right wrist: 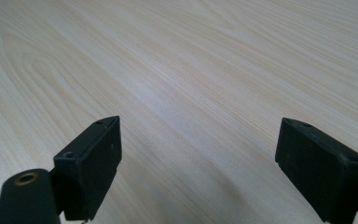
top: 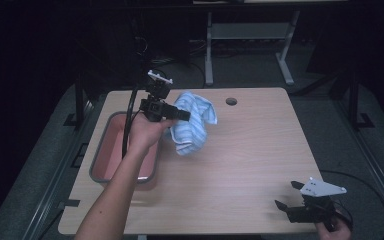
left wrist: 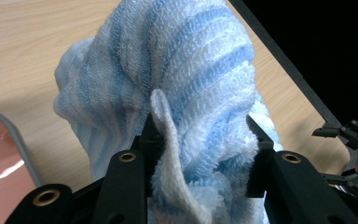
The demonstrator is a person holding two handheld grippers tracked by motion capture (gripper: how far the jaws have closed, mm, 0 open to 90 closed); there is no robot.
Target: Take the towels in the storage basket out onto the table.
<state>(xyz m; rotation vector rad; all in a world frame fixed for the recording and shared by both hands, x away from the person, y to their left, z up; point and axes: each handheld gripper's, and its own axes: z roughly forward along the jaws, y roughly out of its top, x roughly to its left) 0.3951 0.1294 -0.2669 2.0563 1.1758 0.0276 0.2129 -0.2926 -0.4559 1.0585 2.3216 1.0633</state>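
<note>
A blue-and-white striped towel hangs bunched above the table's left half, its lower end close to the wood. My left gripper is shut on the towel's upper left part, held up by a hand over the tub's right rim. In the left gripper view the towel bulges up between the two black jaws of my left gripper, which pinch its folds. My right gripper rests low at the table's front right corner, open, and in the right gripper view my right gripper has bare wood between its jaws.
A pink tub with a grey rim sits at the table's left edge. A round cable hole lies near the far edge. The wooden table top stretches between the two grippers. A white desk frame stands behind on the dark floor.
</note>
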